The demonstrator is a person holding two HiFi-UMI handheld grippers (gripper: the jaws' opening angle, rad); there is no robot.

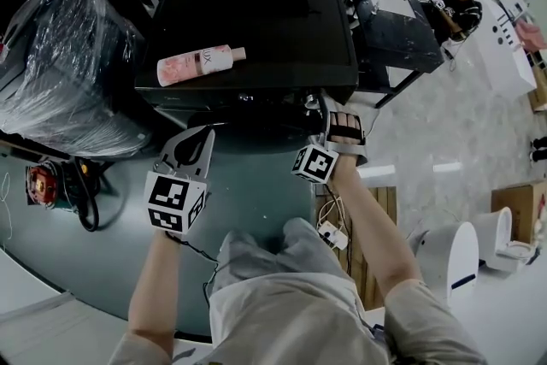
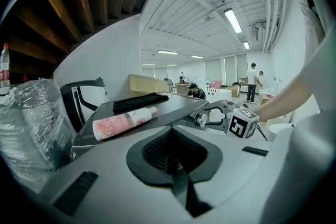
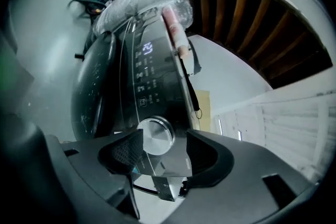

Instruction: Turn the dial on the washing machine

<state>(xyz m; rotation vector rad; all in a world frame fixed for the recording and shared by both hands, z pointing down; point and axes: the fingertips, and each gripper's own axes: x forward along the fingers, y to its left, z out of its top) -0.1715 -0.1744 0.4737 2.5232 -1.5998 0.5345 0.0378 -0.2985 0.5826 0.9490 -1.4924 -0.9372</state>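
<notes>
**Item:** dial (image 3: 155, 135). Round brushed-metal knob, lower centre of right gripper view, mounted on dark control panel of washing machine (image 1: 256, 13). Not seen in head view.

**Handling (est.):** rigid, smooth, prob. slippery. Fixed to panel, so to be turned, not lifted. Grip to be taken across the rim, on opp. sides, held square.

**Right gripper** (image 3: 160, 150): jaws apart, dial framed between them, contact not confirmed.

**Left gripper** (image 2: 173, 160): jaws together, nothing held, located lower left of head view.

**Misc.:** pink bottle (image 1: 198, 64) laid flat on machine top, left of centre.
</notes>
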